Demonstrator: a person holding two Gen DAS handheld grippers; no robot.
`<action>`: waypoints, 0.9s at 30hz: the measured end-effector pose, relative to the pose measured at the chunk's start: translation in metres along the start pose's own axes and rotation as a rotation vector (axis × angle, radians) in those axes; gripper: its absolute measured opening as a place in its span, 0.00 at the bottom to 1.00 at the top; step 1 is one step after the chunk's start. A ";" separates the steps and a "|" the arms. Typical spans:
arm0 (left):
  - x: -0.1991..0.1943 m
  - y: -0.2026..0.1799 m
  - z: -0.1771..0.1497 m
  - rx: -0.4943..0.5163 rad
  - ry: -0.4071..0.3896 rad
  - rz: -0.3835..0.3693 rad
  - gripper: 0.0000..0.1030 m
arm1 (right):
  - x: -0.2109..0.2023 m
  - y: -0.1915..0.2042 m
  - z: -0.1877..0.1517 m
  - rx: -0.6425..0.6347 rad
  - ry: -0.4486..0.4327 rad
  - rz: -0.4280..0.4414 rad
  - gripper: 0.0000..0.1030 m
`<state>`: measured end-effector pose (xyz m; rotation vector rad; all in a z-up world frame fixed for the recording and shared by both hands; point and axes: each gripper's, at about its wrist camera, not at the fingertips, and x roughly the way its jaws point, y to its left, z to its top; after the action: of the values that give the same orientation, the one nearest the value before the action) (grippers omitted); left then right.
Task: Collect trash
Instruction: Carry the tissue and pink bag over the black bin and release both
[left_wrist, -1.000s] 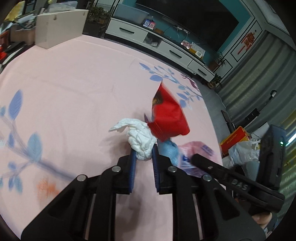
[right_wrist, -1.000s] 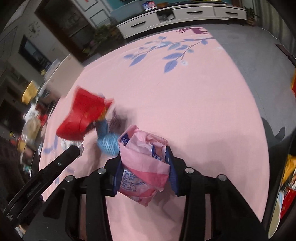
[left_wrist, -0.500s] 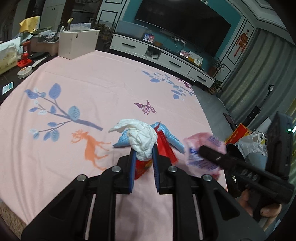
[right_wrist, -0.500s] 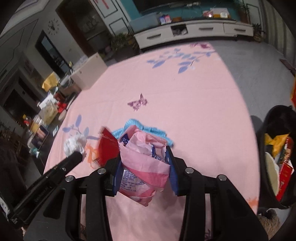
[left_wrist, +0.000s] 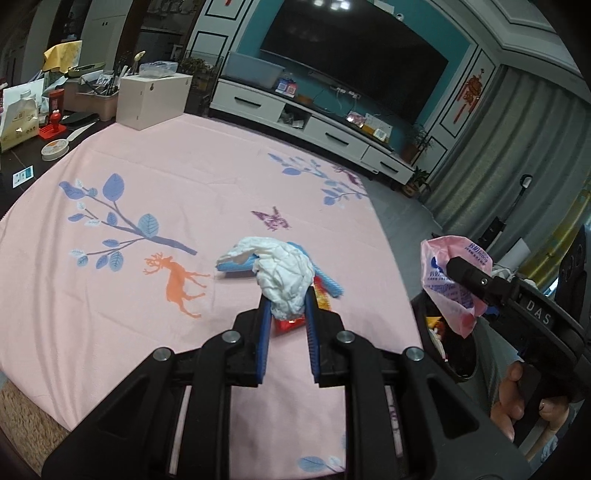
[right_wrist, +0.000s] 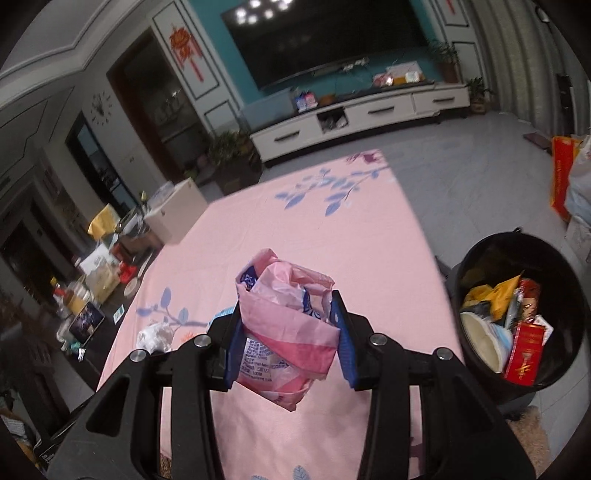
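Two tongs each grip trash above the pink surface (left_wrist: 110, 314): the left tongs (left_wrist: 286, 310) are clamped on a crumpled white tissue (left_wrist: 284, 280), the right tongs (right_wrist: 286, 321) on a pink plastic wrapper (right_wrist: 284, 332). Right of the right tongs stands a black bin (right_wrist: 480, 258) holding wrappers. Beyond the left tongs, a blue wrapper (left_wrist: 332, 284) and a red packet (left_wrist: 288, 325) lie on the surface.

We are looking at a bench (left_wrist: 110, 155) wearing a pink cloth printed with blue leaves, an orange deer (left_wrist: 177, 280) and a purple butterfly (left_wrist: 272, 218). A cream box (left_wrist: 151, 99) is sitting at its far edge, upper left of the frame. Behind it a white TV cabinet (left_wrist: 295, 122) is running under a dark television (left_wrist: 354, 55). Grey curtains (left_wrist: 517, 147) are hanging at the right.
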<state>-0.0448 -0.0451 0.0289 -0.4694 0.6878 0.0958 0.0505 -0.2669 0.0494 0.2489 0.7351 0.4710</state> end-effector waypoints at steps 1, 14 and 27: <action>-0.002 -0.002 0.000 0.003 -0.004 -0.006 0.18 | -0.007 -0.002 0.001 0.014 -0.020 0.003 0.42; -0.042 -0.057 -0.004 0.118 -0.090 -0.130 0.18 | -0.082 -0.025 0.009 0.029 -0.202 -0.047 0.42; -0.015 -0.127 -0.009 0.244 -0.041 -0.242 0.18 | -0.121 -0.059 0.009 0.059 -0.304 -0.154 0.42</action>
<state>-0.0318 -0.1615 0.0809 -0.3125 0.5889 -0.2042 -0.0019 -0.3787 0.1040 0.3092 0.4674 0.2573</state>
